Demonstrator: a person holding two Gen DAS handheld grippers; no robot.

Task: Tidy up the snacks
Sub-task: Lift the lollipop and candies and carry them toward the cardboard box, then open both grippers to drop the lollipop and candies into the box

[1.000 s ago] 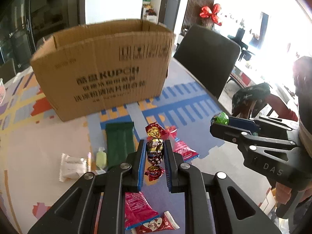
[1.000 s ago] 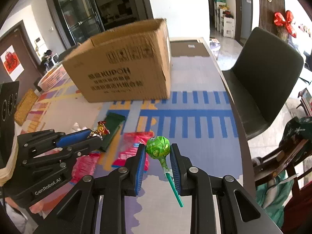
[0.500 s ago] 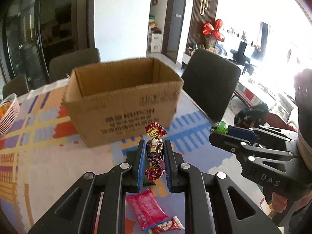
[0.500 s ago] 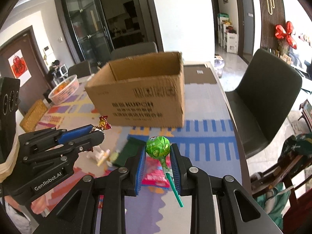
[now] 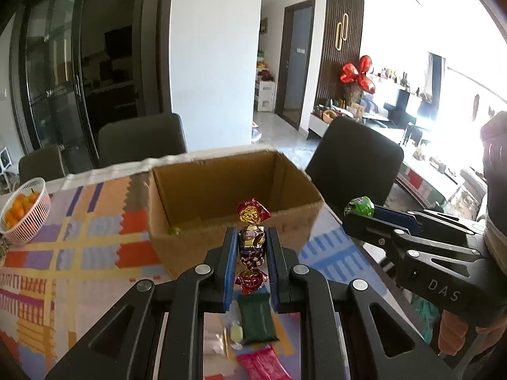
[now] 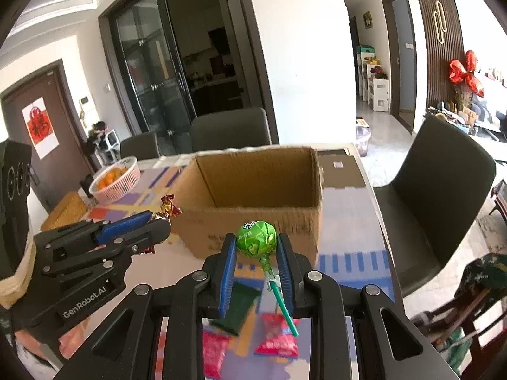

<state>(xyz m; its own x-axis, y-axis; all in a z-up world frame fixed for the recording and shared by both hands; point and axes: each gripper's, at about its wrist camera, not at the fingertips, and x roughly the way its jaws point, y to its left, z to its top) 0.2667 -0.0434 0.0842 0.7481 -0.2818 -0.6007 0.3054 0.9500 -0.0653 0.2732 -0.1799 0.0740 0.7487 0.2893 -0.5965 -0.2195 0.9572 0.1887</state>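
The left tool (image 5: pixel 252 247) is clamped on a foil-wrapped candy (image 5: pixel 252 243); the right tool (image 6: pixel 257 253) pinches a green lollipop (image 6: pixel 256 235) by its head. Both hang just short of the open cardboard box (image 5: pixel 234 234), above the surface (image 5: pixel 79 253) where more snacks lie. The step looks like carrying to the box; next, each tool likely needs to clear the near rim before letting go
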